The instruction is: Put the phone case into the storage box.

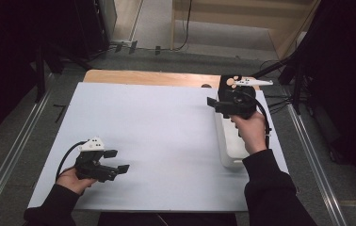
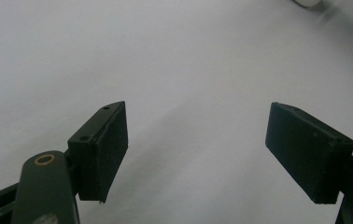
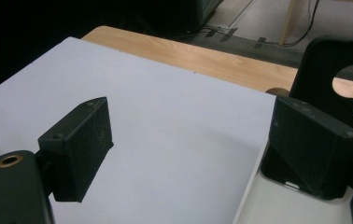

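My left gripper [image 1: 118, 160] rests low over the near left of the white sheet [image 1: 157, 127], held by a hand in a black sleeve. Its jaws stand open with only bare sheet [image 2: 188, 70] between them; my left gripper [image 2: 202, 149] holds nothing. My right gripper [image 1: 218, 100] hovers at the far right, over the end of a long white tray [image 1: 230, 148]. In the right gripper view my right gripper [image 3: 193, 149] is open and empty, with one jaw over the sheet and the other over the tray [image 3: 277, 205].
A black panel with round cut-outs [image 3: 338, 60] stands just behind the right jaw, on the tray's far end [image 1: 228, 82]. A dark flat object [image 3: 277, 176] lies at its foot. A bare wooden table strip [image 1: 148, 76] runs behind the sheet. Grey floor and metal rails surround the table.
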The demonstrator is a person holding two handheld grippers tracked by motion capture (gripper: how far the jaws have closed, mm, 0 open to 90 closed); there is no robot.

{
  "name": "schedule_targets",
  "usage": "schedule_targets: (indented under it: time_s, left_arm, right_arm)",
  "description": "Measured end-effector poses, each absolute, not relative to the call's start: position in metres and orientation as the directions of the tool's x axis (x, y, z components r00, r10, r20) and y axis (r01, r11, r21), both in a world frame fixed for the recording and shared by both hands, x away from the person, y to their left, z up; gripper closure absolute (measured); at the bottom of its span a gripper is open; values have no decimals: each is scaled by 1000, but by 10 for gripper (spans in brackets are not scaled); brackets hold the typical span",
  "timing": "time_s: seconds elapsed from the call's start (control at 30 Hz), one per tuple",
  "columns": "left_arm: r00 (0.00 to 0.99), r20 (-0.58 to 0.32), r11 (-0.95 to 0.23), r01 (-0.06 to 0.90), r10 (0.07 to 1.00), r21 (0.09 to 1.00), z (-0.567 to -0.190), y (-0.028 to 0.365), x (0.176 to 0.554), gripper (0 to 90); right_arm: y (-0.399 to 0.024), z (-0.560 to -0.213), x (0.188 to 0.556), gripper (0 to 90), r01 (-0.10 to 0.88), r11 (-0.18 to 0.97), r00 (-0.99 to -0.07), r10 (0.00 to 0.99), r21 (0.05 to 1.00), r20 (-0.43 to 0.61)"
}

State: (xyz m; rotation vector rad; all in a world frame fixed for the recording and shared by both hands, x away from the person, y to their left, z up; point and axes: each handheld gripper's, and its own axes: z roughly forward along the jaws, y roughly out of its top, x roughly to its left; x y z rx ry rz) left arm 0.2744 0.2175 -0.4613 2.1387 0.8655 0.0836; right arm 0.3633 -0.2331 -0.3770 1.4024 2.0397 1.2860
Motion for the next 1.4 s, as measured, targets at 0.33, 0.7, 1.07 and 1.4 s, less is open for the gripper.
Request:
schedule_targets:
  time_s: [0.33, 0.7, 1.07, 1.4]
  left_arm:
    - [763, -222, -438, 555, 608, 707, -462, 217, 275, 210]
    - [763, -221, -440, 555, 608, 706, -462, 217, 274, 210]
    - [770, -229, -446, 554, 595, 703, -462, 217, 275, 210]
    - [771, -227, -444, 551, 595, 707, -461, 217, 275, 210]
  right_arm:
    - [-229, -389, 346, 119, 557, 123, -489, 848, 821, 205]
    - [-223, -397, 326, 140, 564, 161, -528, 824, 810, 204]
    - [-216, -411, 307, 144, 557, 202, -588, 781, 806, 211]
    - [-211, -420, 289, 174, 561, 244, -629, 746, 791, 216]
